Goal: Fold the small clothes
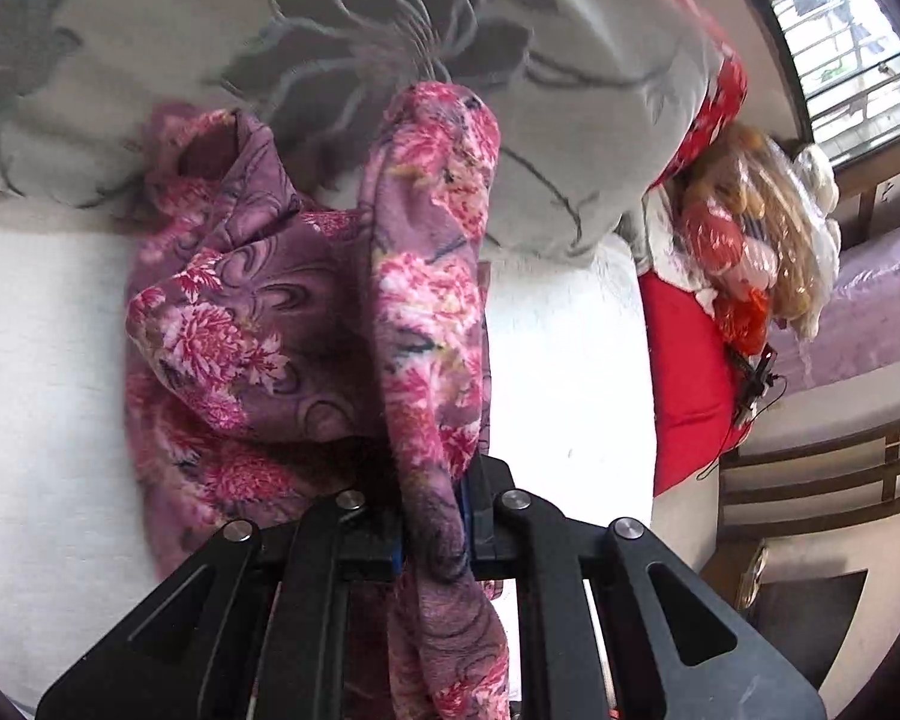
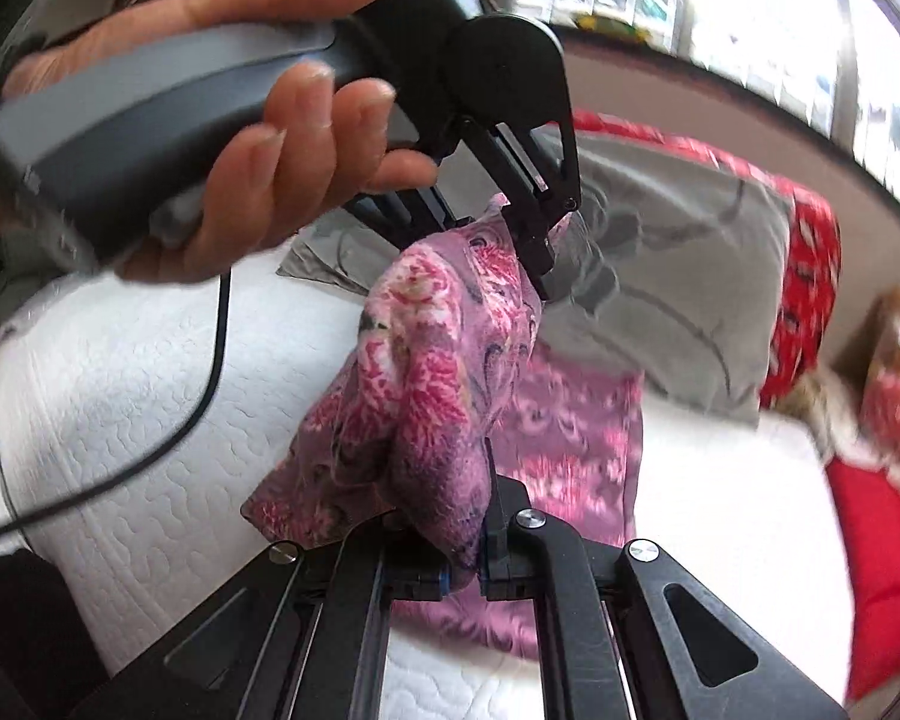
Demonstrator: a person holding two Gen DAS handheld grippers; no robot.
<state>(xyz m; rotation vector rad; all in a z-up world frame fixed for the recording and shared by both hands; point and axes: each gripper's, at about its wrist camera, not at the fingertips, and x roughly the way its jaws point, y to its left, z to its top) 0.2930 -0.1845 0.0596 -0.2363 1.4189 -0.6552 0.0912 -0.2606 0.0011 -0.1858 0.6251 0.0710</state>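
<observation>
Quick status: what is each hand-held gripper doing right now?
Left hand-held gripper: closed on the floral cloth.
Right hand-held gripper: closed on the same cloth, lifted above the bed.

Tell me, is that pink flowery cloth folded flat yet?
No. The floral cloth hangs bunched between the left gripper and right gripper, partly draped on the white bed.

I'm in a bedroom at home: a white quilted bed [image 2: 120,420], a grey flowered pillow [image 1: 510,60], a red cushion [image 1: 684,372], and a barred window [image 1: 840,30] beside me.
</observation>
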